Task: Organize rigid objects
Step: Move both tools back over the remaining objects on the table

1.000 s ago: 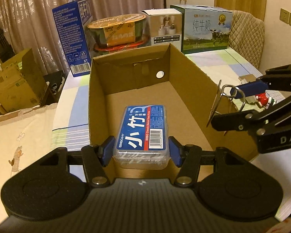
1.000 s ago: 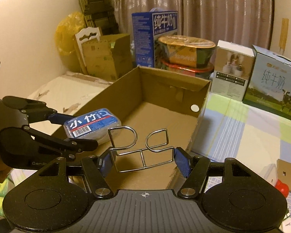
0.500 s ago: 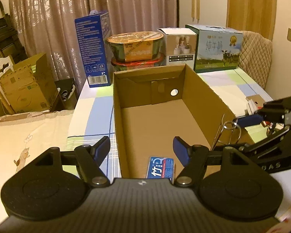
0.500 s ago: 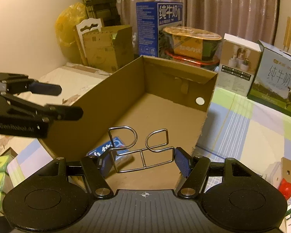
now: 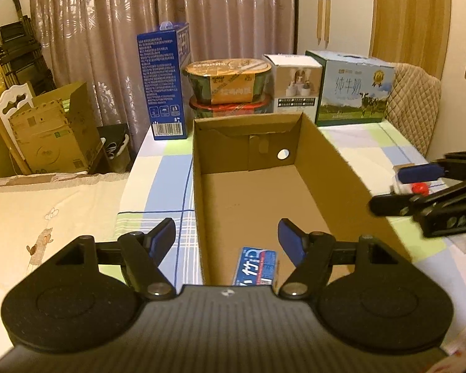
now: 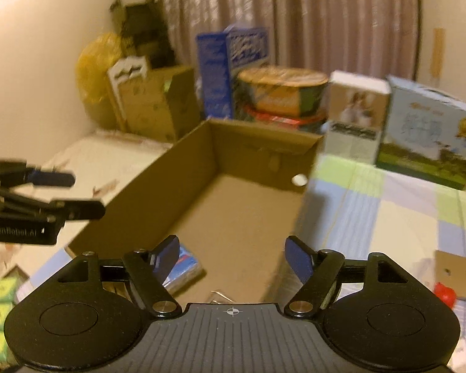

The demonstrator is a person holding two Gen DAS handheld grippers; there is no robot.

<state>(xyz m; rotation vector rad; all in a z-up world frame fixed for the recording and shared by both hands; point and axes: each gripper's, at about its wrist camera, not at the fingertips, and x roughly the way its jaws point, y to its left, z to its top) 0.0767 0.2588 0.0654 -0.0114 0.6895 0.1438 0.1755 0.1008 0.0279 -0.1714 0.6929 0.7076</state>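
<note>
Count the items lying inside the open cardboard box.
2. A blue toothpick case lies on the floor at the near end of the cardboard box. A wire puzzle lies beside it, mostly hidden behind the right gripper. More may be hidden there.

wire puzzle (image 6: pixel 219 296) mostly hidden, right view blurred

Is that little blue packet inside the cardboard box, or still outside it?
Inside. The blue packet lies flat on the floor of the cardboard box, at its near end, and the open left gripper above it holds nothing.
</note>
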